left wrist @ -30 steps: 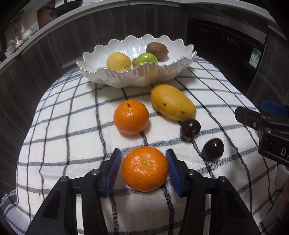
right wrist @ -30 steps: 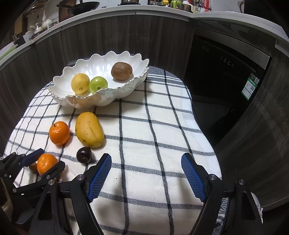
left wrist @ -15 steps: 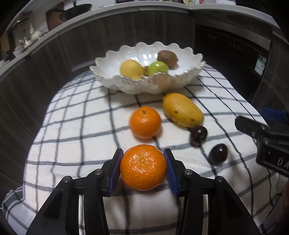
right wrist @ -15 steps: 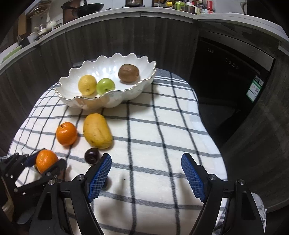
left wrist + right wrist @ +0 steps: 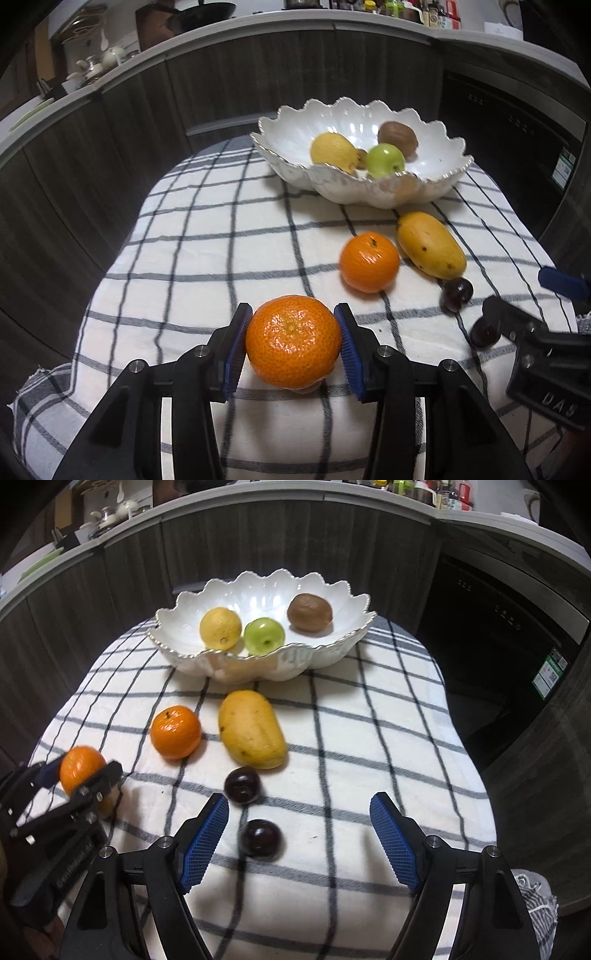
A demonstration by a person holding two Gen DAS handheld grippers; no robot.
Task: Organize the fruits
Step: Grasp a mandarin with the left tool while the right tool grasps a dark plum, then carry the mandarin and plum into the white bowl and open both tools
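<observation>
My left gripper (image 5: pixel 293 341) is shut on an orange (image 5: pixel 293 339) and holds it just above the checked cloth; it also shows in the right wrist view (image 5: pixel 79 766). My right gripper (image 5: pixel 299 836) is open and empty, with a dark plum (image 5: pixel 260 838) between its fingers on the cloth. A second plum (image 5: pixel 242 785), a mango (image 5: pixel 252 734) and a second orange (image 5: pixel 176 732) lie on the cloth. The white scalloped bowl (image 5: pixel 325 653) at the back holds a lemon (image 5: pixel 220 627), a green apple (image 5: pixel 264 636) and a kiwi (image 5: pixel 309 612).
The checked cloth (image 5: pixel 369 738) covers a small rounded table with drop-offs at its edges. Dark wood cabinets (image 5: pixel 110 576) curve behind it. A dark appliance front (image 5: pixel 498 635) stands to the right. The right gripper's body (image 5: pixel 535 343) shows at the right of the left wrist view.
My left gripper closed on the near orange and lifted it off the cloth. My right gripper moved left and forward, so a plum now lies between its open fingers.
</observation>
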